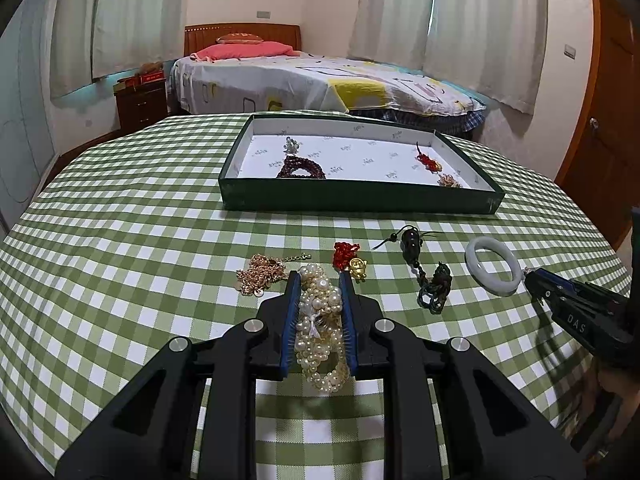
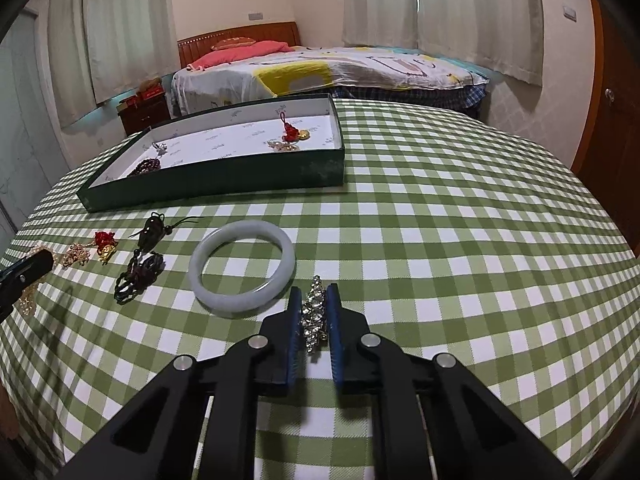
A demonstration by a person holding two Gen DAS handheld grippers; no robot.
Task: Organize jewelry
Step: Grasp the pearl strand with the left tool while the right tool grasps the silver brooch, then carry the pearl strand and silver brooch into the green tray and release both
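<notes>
From the left wrist, the left gripper [image 1: 319, 280] pinches a bundle of pearl strands [image 1: 322, 328] between its blue pads, part of it hanging below them over the green checked tablecloth [image 1: 120, 240]. Just left of its tips lies a gold chain [image 1: 260, 274]; just right, a red knot with a gold charm [image 1: 349, 262]; further right a dark corded pendant [image 1: 428, 276] and a pale jade bangle [image 1: 494, 266]. The right gripper touches the bangle's outer edge. Ahead sits the green tray [image 1: 360, 200] (already holding dark beads and three small pieces).

From the right wrist, the right gripper [image 2: 315, 294] is pressed together on a sparkling rhinestone piece [image 2: 315, 316]. The bangle lies just left of its tips, the tray ahead and to the left.
</notes>
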